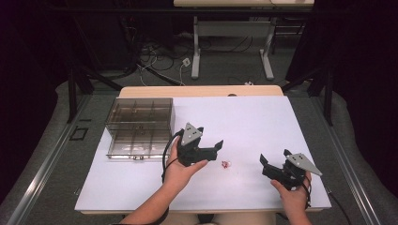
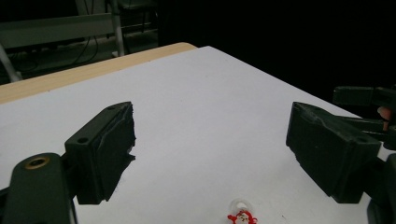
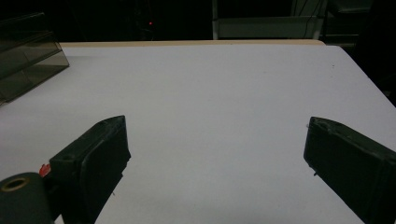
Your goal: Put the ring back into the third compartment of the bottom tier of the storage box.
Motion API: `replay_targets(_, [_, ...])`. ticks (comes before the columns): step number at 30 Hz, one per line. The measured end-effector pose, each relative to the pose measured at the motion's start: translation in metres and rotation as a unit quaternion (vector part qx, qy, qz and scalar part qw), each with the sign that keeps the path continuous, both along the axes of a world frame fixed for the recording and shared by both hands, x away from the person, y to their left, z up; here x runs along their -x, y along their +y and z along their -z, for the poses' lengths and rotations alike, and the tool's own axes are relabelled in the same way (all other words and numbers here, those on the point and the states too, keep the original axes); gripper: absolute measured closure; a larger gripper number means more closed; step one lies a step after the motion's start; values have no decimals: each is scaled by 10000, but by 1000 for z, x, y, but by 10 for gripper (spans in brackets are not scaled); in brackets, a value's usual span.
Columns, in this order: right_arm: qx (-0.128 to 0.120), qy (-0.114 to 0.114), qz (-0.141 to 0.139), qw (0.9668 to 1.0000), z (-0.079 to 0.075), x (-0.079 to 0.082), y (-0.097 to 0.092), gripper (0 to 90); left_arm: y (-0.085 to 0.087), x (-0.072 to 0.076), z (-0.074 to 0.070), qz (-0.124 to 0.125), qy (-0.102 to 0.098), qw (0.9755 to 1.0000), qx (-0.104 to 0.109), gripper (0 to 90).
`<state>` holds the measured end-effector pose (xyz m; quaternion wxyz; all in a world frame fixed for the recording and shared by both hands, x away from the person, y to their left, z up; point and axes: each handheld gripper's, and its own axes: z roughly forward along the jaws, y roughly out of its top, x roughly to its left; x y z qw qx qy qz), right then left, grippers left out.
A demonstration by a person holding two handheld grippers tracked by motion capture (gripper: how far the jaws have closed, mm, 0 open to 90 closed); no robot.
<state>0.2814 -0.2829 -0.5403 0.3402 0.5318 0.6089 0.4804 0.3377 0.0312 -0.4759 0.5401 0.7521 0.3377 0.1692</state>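
Your left gripper (image 1: 217, 146) hangs wide-jawed and empty just left of the small red-and-white Santa charm (image 1: 226, 164), which lies on the white table (image 1: 253, 122) between both grippers. Your right gripper (image 1: 274, 161) also gapes wide, gripping nothing, well apart from it.

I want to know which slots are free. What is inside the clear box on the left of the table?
The clear box stands open, its dividers forming compartments. They look empty, but glare and the smoky plastic could hide something small.
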Motion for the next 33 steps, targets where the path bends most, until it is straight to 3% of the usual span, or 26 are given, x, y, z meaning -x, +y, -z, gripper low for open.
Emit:
replay_targets(12, [-7, 33, -24, 10000, 0, -1, -1, 63, -11, 0, 13, 61, 68, 9999, -71, 165])
replay_targets(33, [-20, 47, -26, 10000, 2, -2, 0, 67, -12, -7, 39, 0, 561, 9983, -176, 258])
